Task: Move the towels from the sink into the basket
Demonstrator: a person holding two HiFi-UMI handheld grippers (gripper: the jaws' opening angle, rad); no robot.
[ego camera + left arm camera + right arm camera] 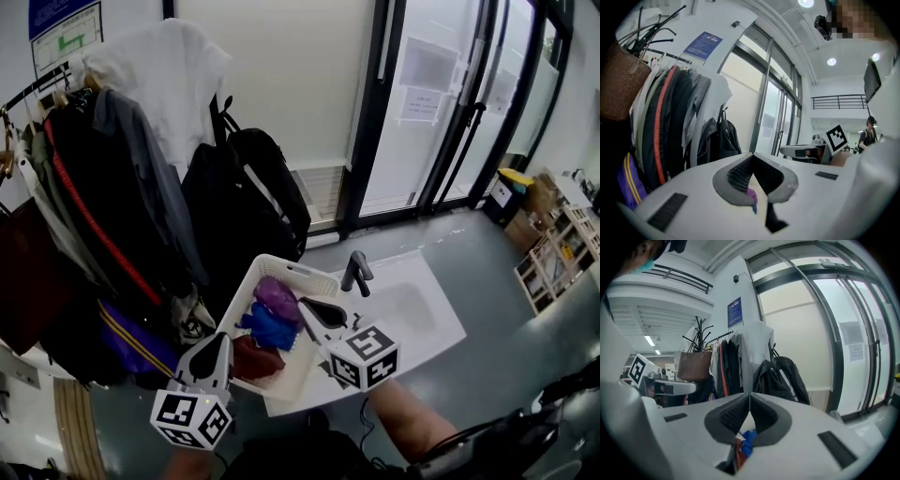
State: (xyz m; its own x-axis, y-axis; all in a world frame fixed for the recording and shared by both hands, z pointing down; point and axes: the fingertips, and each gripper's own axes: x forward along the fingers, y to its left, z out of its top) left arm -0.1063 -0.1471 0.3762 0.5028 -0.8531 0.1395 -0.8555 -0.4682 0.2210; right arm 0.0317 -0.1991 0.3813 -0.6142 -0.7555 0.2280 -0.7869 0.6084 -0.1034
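Note:
A white slatted basket (281, 264) stands left of the white sink (412, 309) with its dark faucet (356, 272). In the basket lie a purple towel (277, 295), a blue towel (269, 328) and a dark red towel (255, 359). No towel shows in the sink's basin. My left gripper (223, 337) (752, 157) hovers over the basket's near left corner, jaws shut and empty. Over the basket's right edge, my right gripper (305, 305) (750, 394) is also shut with nothing in it. Below its jaws, the right gripper view shows a bit of the blue towel (749, 437).
A coat rack (56, 84) loaded with jackets and a white shirt crowds the left side. A black backpack (239, 202) hangs just behind the basket. Glass doors (441, 103) run along the back, and shelves (562, 248) stand at the far right.

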